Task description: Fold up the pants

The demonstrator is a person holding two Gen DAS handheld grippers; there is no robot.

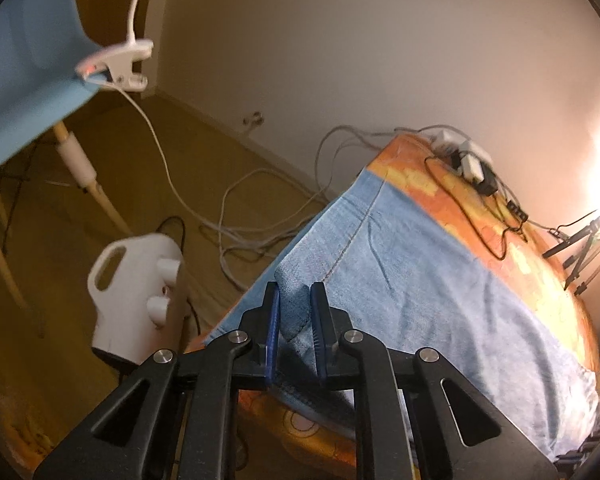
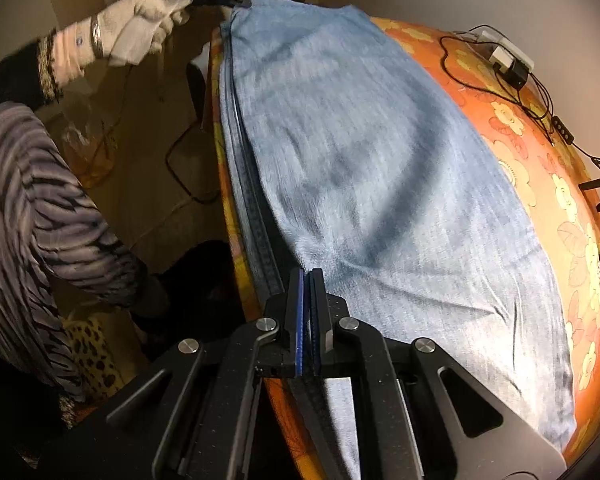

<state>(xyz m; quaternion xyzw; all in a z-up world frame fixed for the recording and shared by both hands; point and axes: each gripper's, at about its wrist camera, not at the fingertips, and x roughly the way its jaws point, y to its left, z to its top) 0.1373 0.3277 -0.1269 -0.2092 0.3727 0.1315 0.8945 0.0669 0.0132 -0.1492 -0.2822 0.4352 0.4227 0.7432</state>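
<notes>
Denim pants [image 2: 380, 160], soft, flat on floral tablecloth [image 2: 540, 184]

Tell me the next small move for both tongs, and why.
Probably lift both together and carry the near edge across. The left tongs pinch a corner of the jeans, the right tongs are shut on the same edge, and the jeans lie flat on the table.

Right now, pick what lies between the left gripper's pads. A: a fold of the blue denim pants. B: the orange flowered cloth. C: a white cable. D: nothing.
A: in the left wrist view a bunched fold of the pants stands between the left gripper's blue pads.
</notes>
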